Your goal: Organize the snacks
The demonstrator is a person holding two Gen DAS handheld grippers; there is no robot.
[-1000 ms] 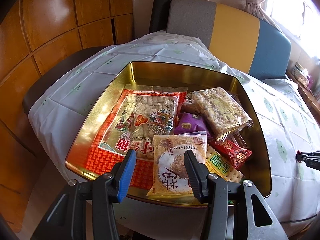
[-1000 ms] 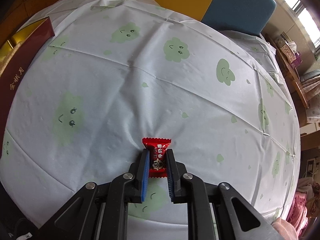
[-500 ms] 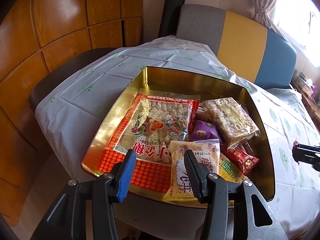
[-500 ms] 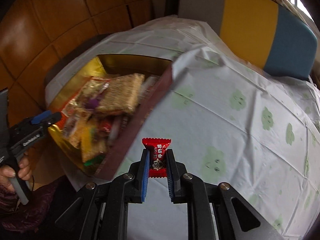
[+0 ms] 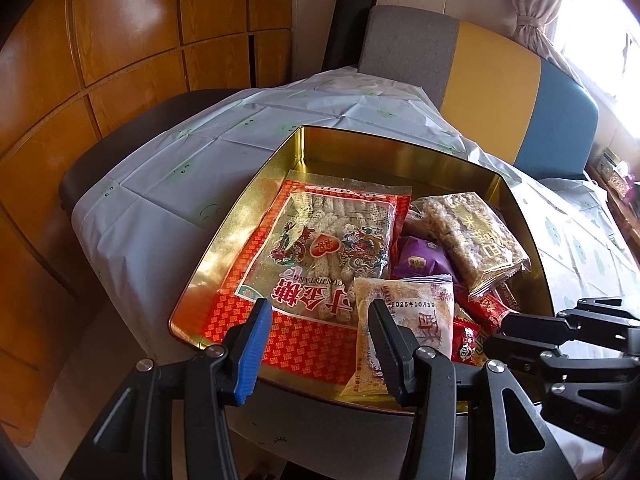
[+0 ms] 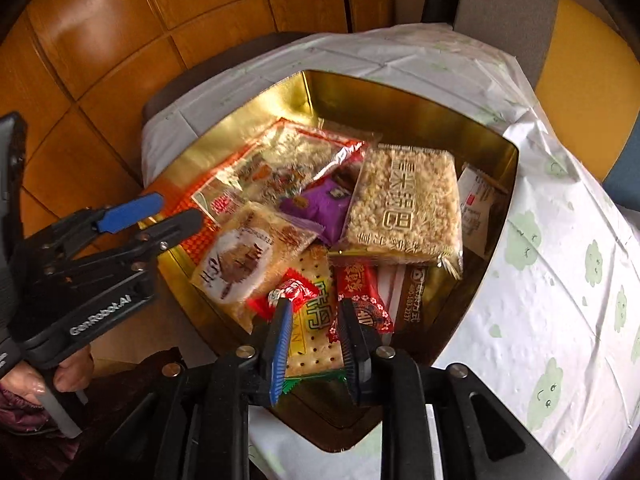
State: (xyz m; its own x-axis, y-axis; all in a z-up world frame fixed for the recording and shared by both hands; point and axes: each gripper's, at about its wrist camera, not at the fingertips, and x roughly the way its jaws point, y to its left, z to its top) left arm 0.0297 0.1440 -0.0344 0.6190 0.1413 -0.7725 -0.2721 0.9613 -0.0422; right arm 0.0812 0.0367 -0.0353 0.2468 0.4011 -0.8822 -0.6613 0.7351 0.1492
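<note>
A gold tin (image 5: 400, 148) on the table holds several snack packets, among them a large red bag (image 5: 328, 248), a puffed-rice bar pack (image 6: 404, 208) and a purple packet (image 6: 320, 208). My right gripper (image 6: 316, 340) hangs over the tin's near corner. Its jaws are opening and nothing is between them. A small red candy (image 6: 294, 292) lies just past the blue fingertip, on a cracker pack (image 6: 316, 332). It shows too in the left wrist view as a red candy (image 5: 464, 344). My left gripper (image 5: 318, 344) stands open above the tin's near rim, holding nothing.
A white tablecloth with green cloud faces (image 6: 540, 280) covers the table to the right of the tin. A grey, yellow and blue chair back (image 5: 496, 92) stands behind it. Wooden panels (image 5: 120, 40) line the left. A person's hand (image 6: 60, 376) grips the left tool.
My right gripper swung left from over the bare tablecloth to above the tin, carrying the red candy. Its jaws have parted and the candy is out of them. The left gripper stayed put.
</note>
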